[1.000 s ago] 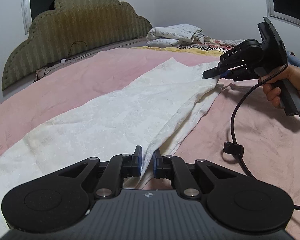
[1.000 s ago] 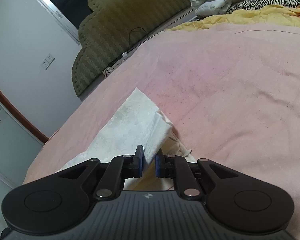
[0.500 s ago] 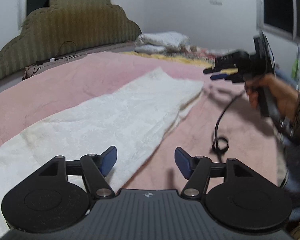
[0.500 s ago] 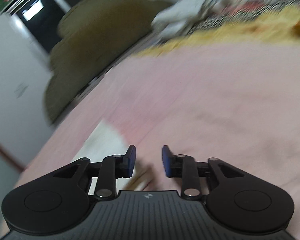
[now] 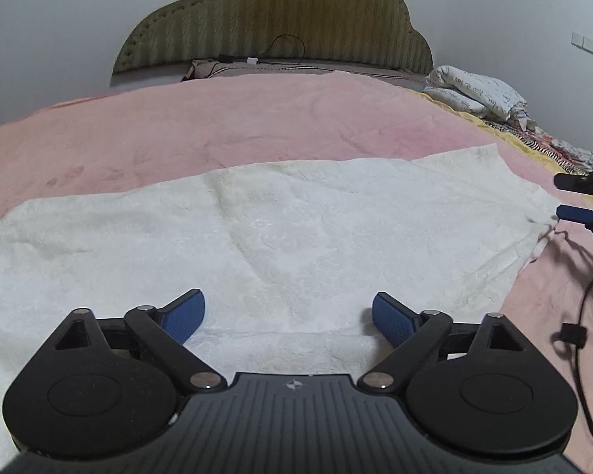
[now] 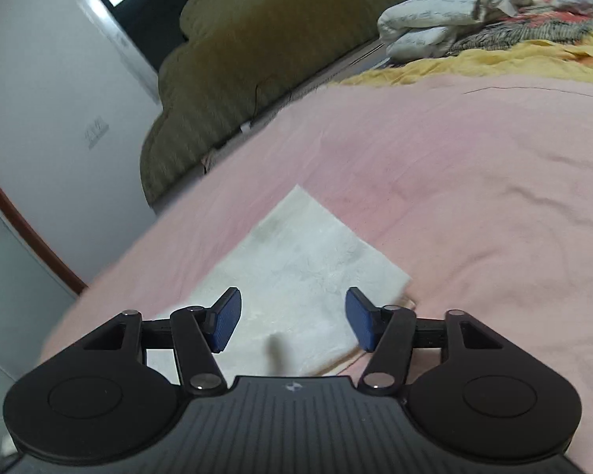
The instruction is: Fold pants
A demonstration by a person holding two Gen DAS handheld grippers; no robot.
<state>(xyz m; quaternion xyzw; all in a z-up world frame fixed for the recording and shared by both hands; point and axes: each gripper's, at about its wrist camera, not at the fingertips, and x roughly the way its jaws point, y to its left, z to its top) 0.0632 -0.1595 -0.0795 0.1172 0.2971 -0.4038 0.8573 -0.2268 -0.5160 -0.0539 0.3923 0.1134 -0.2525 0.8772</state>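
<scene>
While the white pants lie flat on the pink bedspread, doubled lengthwise so one leg appears to rest on the other, the first fold looks done. The left gripper hangs just above the near edge of the cloth, its jaws, which have just been opening, spread wide and holding nothing. Further right, the right gripper has likewise just been opening and stands half spread over the end of the pants, pinching nothing. Judging by the length, the crosswise folds are left.
</scene>
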